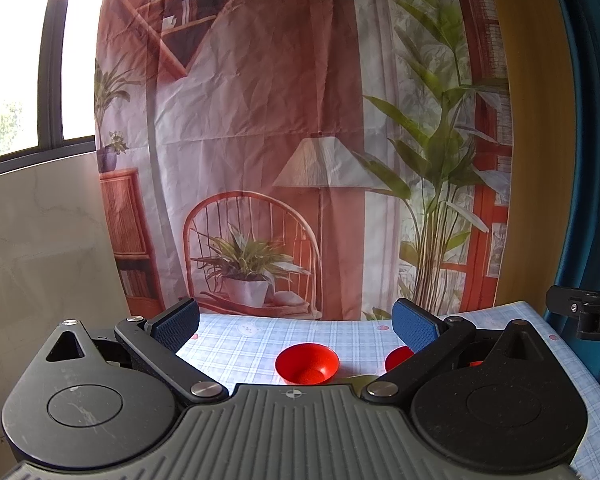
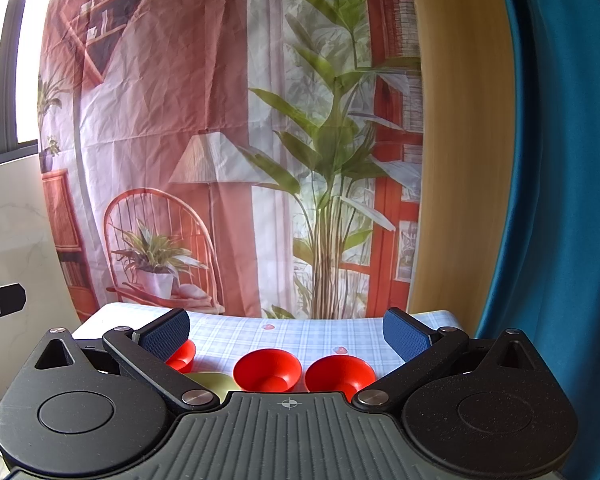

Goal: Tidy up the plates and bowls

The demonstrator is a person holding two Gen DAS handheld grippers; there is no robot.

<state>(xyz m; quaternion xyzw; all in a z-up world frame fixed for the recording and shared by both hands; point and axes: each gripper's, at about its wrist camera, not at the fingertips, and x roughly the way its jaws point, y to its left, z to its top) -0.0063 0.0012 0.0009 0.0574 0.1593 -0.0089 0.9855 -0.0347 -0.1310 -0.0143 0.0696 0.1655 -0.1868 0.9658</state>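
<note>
Between the spread blue-padded fingers of the left gripper (image 1: 296,322) nothing is held, and the right gripper (image 2: 286,330) stands just as wide and just as empty, both hovering above the near edge of the table with its pale blue checked cloth (image 1: 236,344). Straight ahead of the left gripper sits a small red plastic bowl with a flared rim (image 1: 307,364), upright and alone; a second red bowl (image 1: 398,358) is half hidden behind the right finger. From the right wrist view three red bowls show — one behind the left finger (image 2: 182,354), one in the middle (image 2: 267,369) and one just beside it to the right (image 2: 340,372), the last two nearly touching. A pale green rounded dish (image 2: 214,384) peeks out low down, mostly covered by the gripper body, so its shape is unclear. The step in hand looks like the first pick, with nothing stacked yet. To do it well, come down over one bowl's rim with one finger inside and one outside, pinching the wall rather than spanning the whole bowl — light plastic will likely skid or tip if nudged. For the close pair, approach from the free side so the neighbour is not knocked
</note>
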